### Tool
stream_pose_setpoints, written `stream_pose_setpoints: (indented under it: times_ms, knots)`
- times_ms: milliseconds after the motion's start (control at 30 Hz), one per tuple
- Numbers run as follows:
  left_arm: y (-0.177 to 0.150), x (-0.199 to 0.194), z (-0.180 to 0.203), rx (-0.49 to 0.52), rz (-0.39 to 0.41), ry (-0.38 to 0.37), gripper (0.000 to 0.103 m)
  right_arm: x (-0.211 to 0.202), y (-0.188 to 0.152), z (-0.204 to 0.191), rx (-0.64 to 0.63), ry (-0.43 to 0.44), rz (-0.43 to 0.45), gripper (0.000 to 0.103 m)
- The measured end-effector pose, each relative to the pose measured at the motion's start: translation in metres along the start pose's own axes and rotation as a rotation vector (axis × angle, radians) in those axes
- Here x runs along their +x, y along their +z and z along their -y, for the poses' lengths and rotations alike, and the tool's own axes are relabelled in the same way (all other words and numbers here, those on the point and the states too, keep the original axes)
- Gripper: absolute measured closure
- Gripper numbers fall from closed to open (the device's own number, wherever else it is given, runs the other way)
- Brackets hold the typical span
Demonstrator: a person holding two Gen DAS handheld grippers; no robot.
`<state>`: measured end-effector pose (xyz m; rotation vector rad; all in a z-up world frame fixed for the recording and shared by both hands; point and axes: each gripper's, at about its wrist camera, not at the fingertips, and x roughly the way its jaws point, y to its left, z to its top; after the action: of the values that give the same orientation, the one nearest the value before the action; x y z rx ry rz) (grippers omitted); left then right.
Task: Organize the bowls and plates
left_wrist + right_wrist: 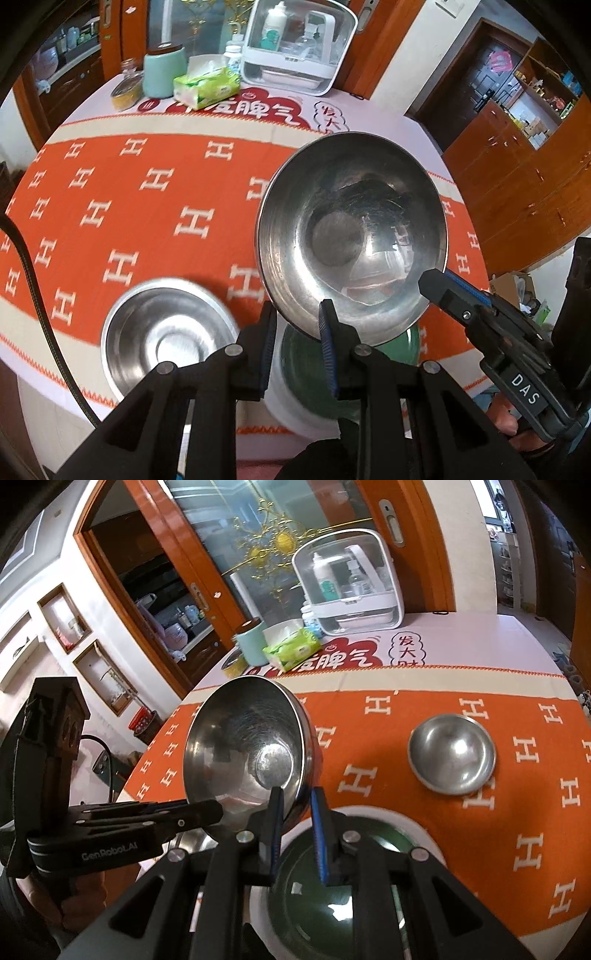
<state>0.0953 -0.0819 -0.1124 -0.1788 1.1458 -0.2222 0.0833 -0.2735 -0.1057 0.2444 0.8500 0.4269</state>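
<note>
A large steel bowl (351, 229) is held tilted in the air over the table, gripped at its rim from two sides. My left gripper (297, 325) is shut on its near rim. My right gripper (297, 805) is shut on its rim too, and shows in the left wrist view (439, 286) at the bowl's right edge. Below the bowl lies a plate with a green centre and white rim (332, 897), also seen in the left wrist view (314, 369). A second steel bowl (166, 339) sits on the cloth to the left. A small steel bowl (452, 755) sits to the right.
The round table has an orange patterned cloth (147, 206). At its far side stand a white storage box with bottles (299, 44), a green tissue pack (205, 86), a mint canister (162, 74) and a tin (125, 96). Wooden cabinets (524, 177) stand to the right.
</note>
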Motion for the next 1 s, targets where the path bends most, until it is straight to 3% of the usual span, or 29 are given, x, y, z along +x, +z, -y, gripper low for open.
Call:
stream_pose_setpoints:
  times_ms: [533,1000]
  knots:
    - [-0.060,-0.027,-0.042,-0.069,-0.051,0.070,0.081,0.004,-0.049,-0.048,-0.019,0.061,-0.081,0.088]
    - [-0.058,-0.008,-0.076,-0.068,-0.165,0.107,0.081,0.039,-0.058,-0.066,0.018,0.063,-0.193,0.088]
